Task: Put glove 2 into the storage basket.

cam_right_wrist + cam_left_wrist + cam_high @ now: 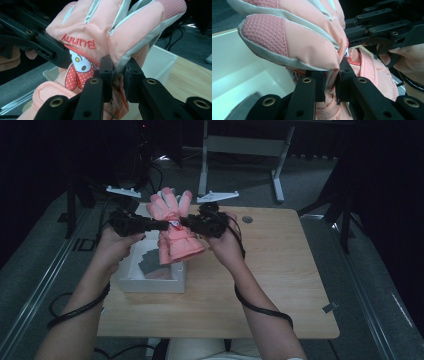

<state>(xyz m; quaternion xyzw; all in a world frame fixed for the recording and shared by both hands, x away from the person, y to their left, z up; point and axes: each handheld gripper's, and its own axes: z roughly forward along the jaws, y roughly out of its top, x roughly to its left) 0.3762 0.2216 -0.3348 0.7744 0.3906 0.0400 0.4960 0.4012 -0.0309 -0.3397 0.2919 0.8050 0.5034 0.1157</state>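
Pink glove [172,227] held up in the air above the far left part of the table [280,285], over the white box [155,282], fingers pointing up and away, cuff hanging toward the person. Padded, with pale grey strips between the fingers and a waffle-textured patch on the fingertips in the left gripper view [287,37]. On the back, in the right gripper view [100,37], red stitched lettering reading "Bunny" upside down, and under it a white cartoon face with a red dotted bow. Pinched from both sides at about wrist height: left gripper [162,225] coming in from the left of the high view, jaws clamped tight on a fold of the pink fabric, seen up close with the cloth squeezed between the black pads [331,86]; right gripper [186,222] coming in from the right, jaws likewise closed on a fold at the glove's edge [119,80]. The two grippers tip to tip, nearly meeting across the glove. Each one's black linkage visible beyond the glove in the other's view. Below the glove, the box open on top, with dark grey flat pieces [150,260] inside. Forearms reaching in from the near edge, black cables looped around both. Beyond the table, a dark room with a grey table frame [240,150].
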